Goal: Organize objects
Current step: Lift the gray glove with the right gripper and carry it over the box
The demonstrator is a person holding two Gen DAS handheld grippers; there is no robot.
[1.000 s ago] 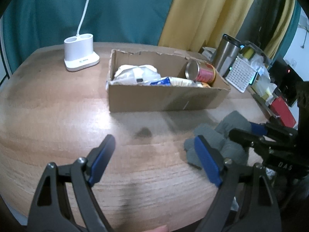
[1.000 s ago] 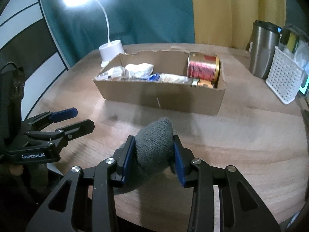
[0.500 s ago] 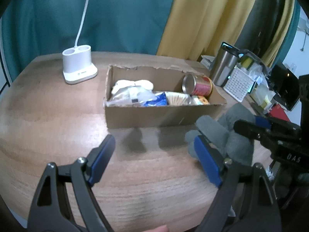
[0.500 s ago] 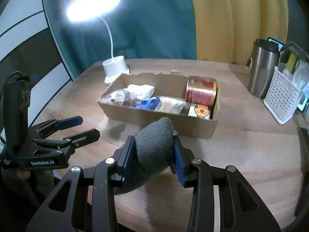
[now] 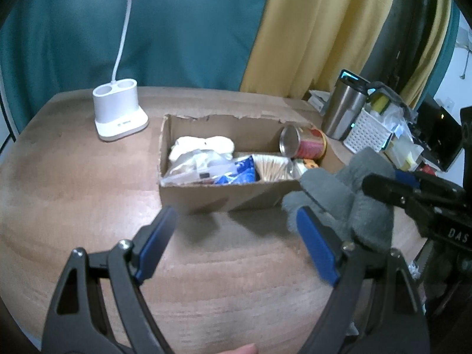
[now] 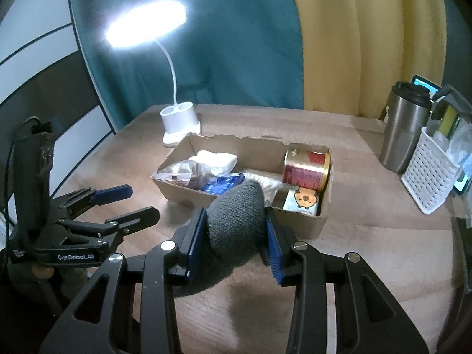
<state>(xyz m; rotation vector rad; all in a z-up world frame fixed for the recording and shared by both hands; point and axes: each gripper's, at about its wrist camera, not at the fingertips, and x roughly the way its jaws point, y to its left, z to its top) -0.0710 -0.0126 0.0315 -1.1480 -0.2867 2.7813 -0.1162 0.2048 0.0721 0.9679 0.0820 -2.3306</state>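
Glove [image 6: 236,218] (grey) clamped in right gripper [image 6: 236,236], pointing toward box [image 6: 298,225]; left gripper [image 5: 236,250] jaws wide.

Looks like a home desk corner — wooden table [image 6: 368,242], lit lamp [image 6: 146,31], curtains [image 6: 354,38] behind, steel tumbler [image 6: 402,129], white basket [image 6: 427,174] — domestic clutter

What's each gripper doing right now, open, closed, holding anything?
Left gripper: open, holding nothing.
Right gripper: closed on the grey knit glove, held just in front of the cardboard box.
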